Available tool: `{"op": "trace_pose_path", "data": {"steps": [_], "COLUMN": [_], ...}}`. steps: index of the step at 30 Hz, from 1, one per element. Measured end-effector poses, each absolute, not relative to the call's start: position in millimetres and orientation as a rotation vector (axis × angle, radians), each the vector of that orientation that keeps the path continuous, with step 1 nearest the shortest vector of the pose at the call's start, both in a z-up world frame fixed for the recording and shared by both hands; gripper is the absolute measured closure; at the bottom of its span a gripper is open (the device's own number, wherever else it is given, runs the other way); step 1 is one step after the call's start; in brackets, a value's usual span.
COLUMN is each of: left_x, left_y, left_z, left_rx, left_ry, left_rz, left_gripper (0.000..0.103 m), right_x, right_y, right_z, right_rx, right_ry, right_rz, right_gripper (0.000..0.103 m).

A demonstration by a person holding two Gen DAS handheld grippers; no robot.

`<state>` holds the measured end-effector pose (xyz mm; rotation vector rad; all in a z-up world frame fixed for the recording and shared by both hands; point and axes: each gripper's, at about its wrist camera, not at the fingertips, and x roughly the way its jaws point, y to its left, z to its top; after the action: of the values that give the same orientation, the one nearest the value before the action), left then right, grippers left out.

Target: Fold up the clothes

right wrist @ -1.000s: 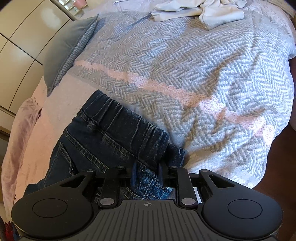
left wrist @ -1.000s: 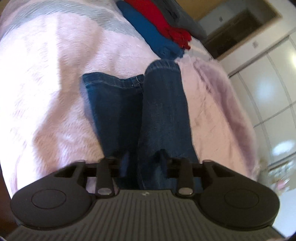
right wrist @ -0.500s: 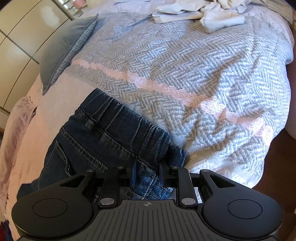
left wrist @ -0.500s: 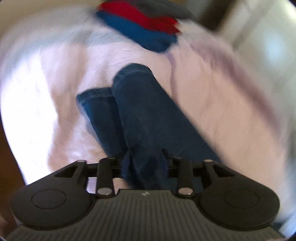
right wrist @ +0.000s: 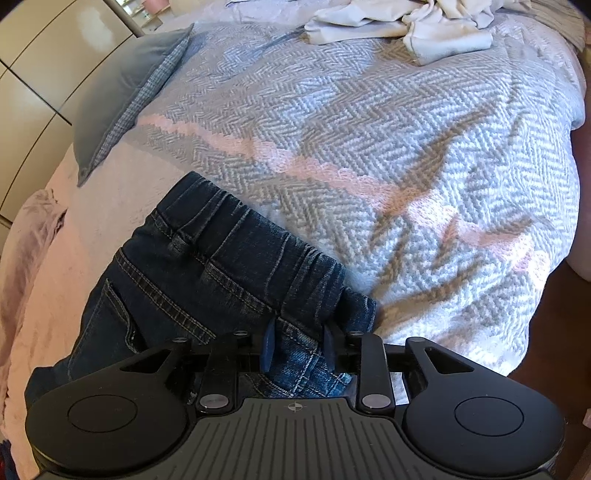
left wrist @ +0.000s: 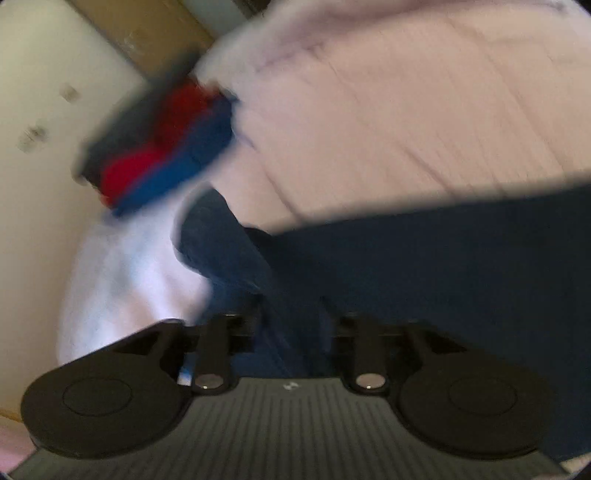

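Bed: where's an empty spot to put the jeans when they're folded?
Free: the grey zigzag blanket between the jeans and the white clothes heap, and the pink strip between pillow and jeans. Crowded: the far edge, under that heap.

bed (right wrist: 424, 155): herringbone blanket | on it: jeans (right wrist: 207, 273), grey pillow (right wrist: 122, 96), white clothes (right wrist: 406, 22)

Home bedroom: blanketed bed (right wrist: 406, 147), pillow (right wrist: 122, 96), wardrobe (right wrist: 40, 74).

1. Dark blue jeans (right wrist: 207, 266), elastic waistband bunched, back pocket showing, lying on pink-and-grey bed cover.
2. Leg portion (left wrist: 229, 251) draped toward cover's edge, blurred in the left wrist view.
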<state>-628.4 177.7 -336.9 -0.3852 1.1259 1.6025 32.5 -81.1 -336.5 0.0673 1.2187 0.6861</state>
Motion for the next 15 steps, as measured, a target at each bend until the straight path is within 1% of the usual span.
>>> {"op": "trace_pose_path", "data": {"steps": [1,4,5,7,8,9,10,13,14,15], "left_x": [-636.0,-684.9,-703.8,-741.5,-749.3,-753.0,-756.7,-767.8,-756.9,-741.0], "left_y": [177.0,164.3,159.0,153.2,151.4,149.2,147.0,140.5,138.0,135.4], "left_z": [-333.5,-311.4,-307.9,-312.7,-313.3,-312.0,-310.6,-306.6,-299.4,-290.2], "left_rx": [-0.442,-0.742,-0.839,-1.042,-1.07,-1.068,-1.066,-1.06,-0.949,-0.8], "left_ry": [1.058,0.664,0.523,0.313,0.264,0.23,0.197,0.097,0.17,0.277], "left_rz": [1.627,1.666,1.671,1.657,1.657,1.662,1.667,1.681,1.698,1.712], "left_gripper": [0.072,0.063,0.062,0.063,0.067,0.08,0.096,0.096,0.096,0.094], "right_x": [32.0,32.0,32.2,32.5,31.9,31.0,30.1,29.0,29.5,29.9], "right_y": [-80.5,-77.7,-77.4,-78.5,-79.2,-79.7,-79.9,-78.4,-77.5,-76.8], "right_z": [-336.5,-336.6,-337.0,-338.5,-338.8,-338.8,-338.7,-337.8,-337.4,-337.2], "right_rx": [0.066,0.049,0.046,0.057,0.064,0.067,0.069,0.059,0.051,0.045], "right_ry": [1.217,1.212,1.211,1.21,1.208,1.203,1.198,1.193,1.194,1.196], "right_rz": [0.683,0.69,0.694,0.693,0.69,0.687,0.685,0.684,0.686,0.688], "right_gripper": [0.071,0.07,0.07,0.07,0.07,0.069,0.069,0.069,0.069,0.069]}}
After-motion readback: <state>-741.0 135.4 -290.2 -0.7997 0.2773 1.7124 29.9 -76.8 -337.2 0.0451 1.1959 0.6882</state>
